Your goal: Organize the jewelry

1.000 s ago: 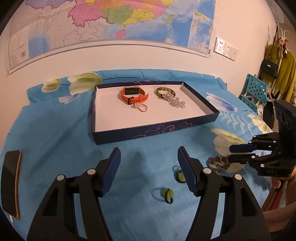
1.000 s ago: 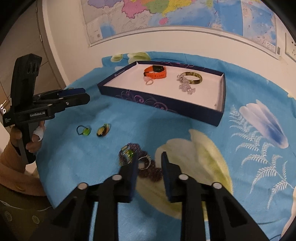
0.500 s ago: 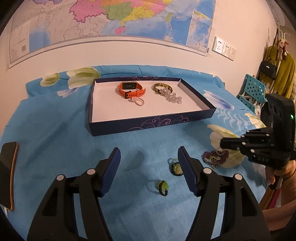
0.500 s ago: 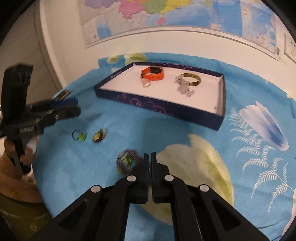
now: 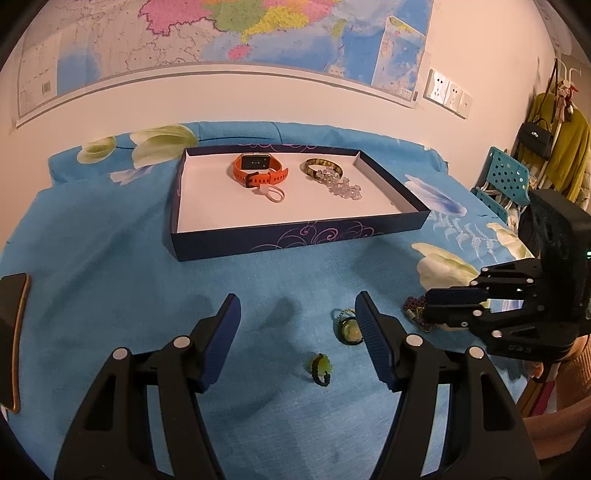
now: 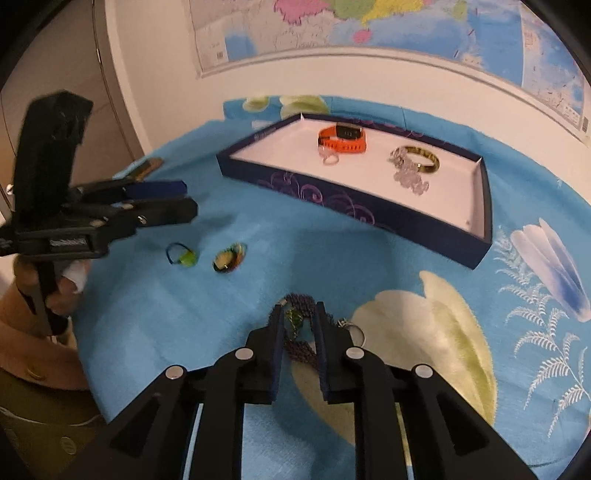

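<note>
We hold the left gripper [image 5: 296, 295] over the blue flowered cloth [image 5: 110, 277], its claw released: the fingers stand wide apart with nothing between them. Two small pieces lie loose on the cloth under it: a dark ring with a green bead [image 5: 320, 369], nearer us, and a round yellowish pendant [image 5: 349, 330] just beside the inner face of the right-hand finger.

The right gripper [image 6: 301, 306] points down at a purple bead chain [image 6: 297, 300] that lies bunched on the cloth at the edge of a pale printed flower. Its jaws are opening and leave only a narrow gap. The chain and a small green charm [image 6: 295, 317] sit in that gap, but we cannot see the pads pressing on them. A thin silver ring [image 6: 354, 332] lies just beside the right finger.

Further back stands the shallow dark blue box [image 5: 295, 240] with a white floor. Inside it are an orange watch [image 5: 258, 171], a pale loop [image 5: 275, 192] touching its strap, a brown bangle [image 5: 323, 168] and a heap of clear beads [image 5: 343, 186] against the bangle.

A phone [image 5: 13, 332] lies at the left edge of the cloth, well apart from the jewelry. A map [image 5: 258, 29] hangs on the wall behind.
</note>
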Demonstrator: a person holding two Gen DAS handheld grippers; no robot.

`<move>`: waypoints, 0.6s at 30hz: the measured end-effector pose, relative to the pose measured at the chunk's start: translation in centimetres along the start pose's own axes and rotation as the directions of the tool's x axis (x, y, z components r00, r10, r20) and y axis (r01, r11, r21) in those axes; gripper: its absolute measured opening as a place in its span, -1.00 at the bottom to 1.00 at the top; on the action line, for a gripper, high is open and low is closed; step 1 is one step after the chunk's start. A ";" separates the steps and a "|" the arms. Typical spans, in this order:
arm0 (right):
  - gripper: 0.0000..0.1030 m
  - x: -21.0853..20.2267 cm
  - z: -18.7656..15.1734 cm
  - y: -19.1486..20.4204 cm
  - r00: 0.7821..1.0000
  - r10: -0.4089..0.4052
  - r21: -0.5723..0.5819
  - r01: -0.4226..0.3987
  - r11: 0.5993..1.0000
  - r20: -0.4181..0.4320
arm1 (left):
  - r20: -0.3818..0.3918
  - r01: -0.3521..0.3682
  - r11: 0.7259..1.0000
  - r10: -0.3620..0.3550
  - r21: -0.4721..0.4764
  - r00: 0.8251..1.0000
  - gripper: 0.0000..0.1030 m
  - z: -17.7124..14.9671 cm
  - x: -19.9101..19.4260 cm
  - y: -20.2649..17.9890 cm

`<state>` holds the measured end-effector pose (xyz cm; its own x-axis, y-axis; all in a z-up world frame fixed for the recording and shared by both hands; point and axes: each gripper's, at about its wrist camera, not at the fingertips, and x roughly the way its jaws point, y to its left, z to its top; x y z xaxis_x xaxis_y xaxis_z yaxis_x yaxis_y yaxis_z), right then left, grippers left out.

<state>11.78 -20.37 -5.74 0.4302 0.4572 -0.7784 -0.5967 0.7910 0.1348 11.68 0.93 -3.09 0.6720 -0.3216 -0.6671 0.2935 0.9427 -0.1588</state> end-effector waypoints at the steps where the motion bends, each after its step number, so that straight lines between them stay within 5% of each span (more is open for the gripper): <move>1: -0.91 0.0 0.0 -0.1 1.000 0.003 0.006 -0.003 1.000 0.001 | -0.001 -0.003 1.000 0.003 0.000 1.000 0.24 0.0 0.0 0.0; 11: -0.89 0.5 1.9 -2.5 0.998 -0.020 0.098 0.014 0.995 0.063 | -0.010 -0.005 1.000 0.005 -0.006 1.000 0.24 -0.1 0.3 -0.1; 18: -0.68 -0.6 1.6 -4.0 0.994 -0.067 0.150 0.054 0.987 0.088 | -0.012 -0.004 1.000 0.003 -0.019 1.000 0.25 -0.1 0.3 0.3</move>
<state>14.94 -23.16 -4.82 0.5274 0.4367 -0.7288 -0.4645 0.8665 0.1831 11.88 1.14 -3.44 0.6646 -0.3174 -0.6765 0.2783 0.9453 -0.1700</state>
